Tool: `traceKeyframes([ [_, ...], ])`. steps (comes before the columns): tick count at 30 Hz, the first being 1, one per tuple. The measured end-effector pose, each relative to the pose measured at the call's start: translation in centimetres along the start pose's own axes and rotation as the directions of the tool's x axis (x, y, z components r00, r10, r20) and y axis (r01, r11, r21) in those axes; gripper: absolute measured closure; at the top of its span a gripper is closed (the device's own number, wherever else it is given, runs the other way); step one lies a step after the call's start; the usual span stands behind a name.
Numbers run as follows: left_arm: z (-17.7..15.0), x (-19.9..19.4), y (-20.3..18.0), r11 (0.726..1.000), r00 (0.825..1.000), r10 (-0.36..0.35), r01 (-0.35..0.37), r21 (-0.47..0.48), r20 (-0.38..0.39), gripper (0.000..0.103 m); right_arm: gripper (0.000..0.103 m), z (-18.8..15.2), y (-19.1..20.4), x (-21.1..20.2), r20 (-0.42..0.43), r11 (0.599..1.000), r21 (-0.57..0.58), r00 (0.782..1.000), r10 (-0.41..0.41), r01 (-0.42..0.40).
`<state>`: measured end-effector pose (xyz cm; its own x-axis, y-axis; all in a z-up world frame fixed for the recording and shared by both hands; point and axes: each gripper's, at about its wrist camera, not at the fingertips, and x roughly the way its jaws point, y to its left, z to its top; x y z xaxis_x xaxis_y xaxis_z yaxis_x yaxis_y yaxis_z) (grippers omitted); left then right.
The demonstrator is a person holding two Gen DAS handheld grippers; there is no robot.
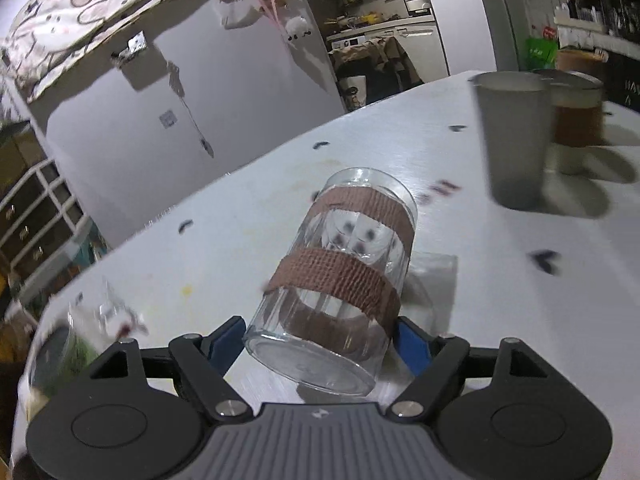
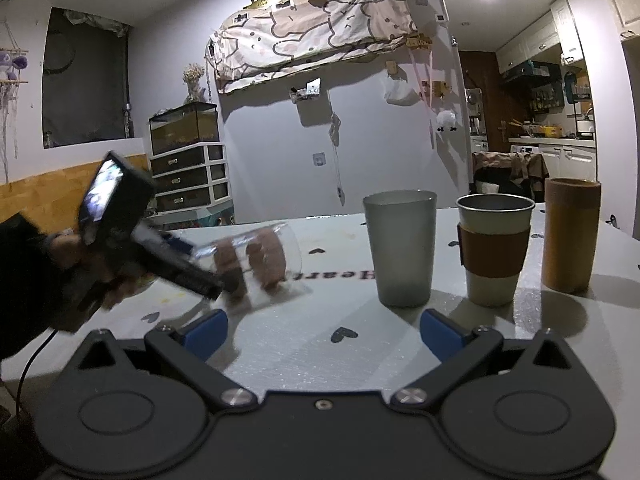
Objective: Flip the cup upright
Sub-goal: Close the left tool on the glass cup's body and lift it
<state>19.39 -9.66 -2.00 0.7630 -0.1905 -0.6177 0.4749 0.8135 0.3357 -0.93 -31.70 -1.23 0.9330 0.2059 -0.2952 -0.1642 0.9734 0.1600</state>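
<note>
A clear glass cup (image 1: 340, 276) with two brown bands is held by my left gripper (image 1: 320, 336), which is shut on its base end. The cup is tilted, its mouth pointing away and up, lifted off the white table (image 1: 224, 248). In the right wrist view the same cup (image 2: 256, 264) is blurred and tilted at the left, held by the left gripper (image 2: 188, 268) in a person's hand. My right gripper (image 2: 322, 330) is open and empty, low over the table (image 2: 304, 344).
A grey tumbler (image 2: 402, 248), a metal cup with a brown sleeve (image 2: 494, 248) and a brown cylinder cup (image 2: 570, 234) stand upright at the right. The tumbler (image 1: 514, 140) also shows in the left wrist view. Another clear glass (image 1: 72, 340) is blurred at the left.
</note>
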Motion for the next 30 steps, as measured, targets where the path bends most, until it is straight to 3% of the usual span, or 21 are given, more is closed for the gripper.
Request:
traceKeyframes([
  [9,-4.0,-8.0,-2.4,0.984,0.996,-0.087,0.083,-0.159,-0.023,0.023,0.0,0.2,0.6,-1.4,0.009,1.0,0.005,1.0,0.001,-0.001],
  [17,-6.2,-11.4,-4.9,0.978,0.995,-0.092,0.084,-0.192,-0.031,0.022,0.0,0.4,1.2,-1.0,-0.005,1.0,0.005,1.0,0.026,-0.026],
  [23,-7.3,-12.0,-4.2,0.919,0.98,-0.196,0.199,-0.34,0.044,0.022,0.0,0.7,1.5,-0.1,-0.056,0.997,0.059,0.997,0.055,-0.052],
  [27,-7.5,-13.2,-3.9,0.901,0.975,-0.185,0.219,-0.375,0.125,0.022,0.0,1.4,1.6,0.9,-0.117,0.986,0.143,0.988,0.1,-0.083],
  [30,-7.5,-13.8,-3.5,0.9,0.973,-0.162,0.214,-0.379,0.163,0.022,0.0,1.8,1.3,2.2,-0.185,0.959,0.262,0.97,0.16,-0.108],
])
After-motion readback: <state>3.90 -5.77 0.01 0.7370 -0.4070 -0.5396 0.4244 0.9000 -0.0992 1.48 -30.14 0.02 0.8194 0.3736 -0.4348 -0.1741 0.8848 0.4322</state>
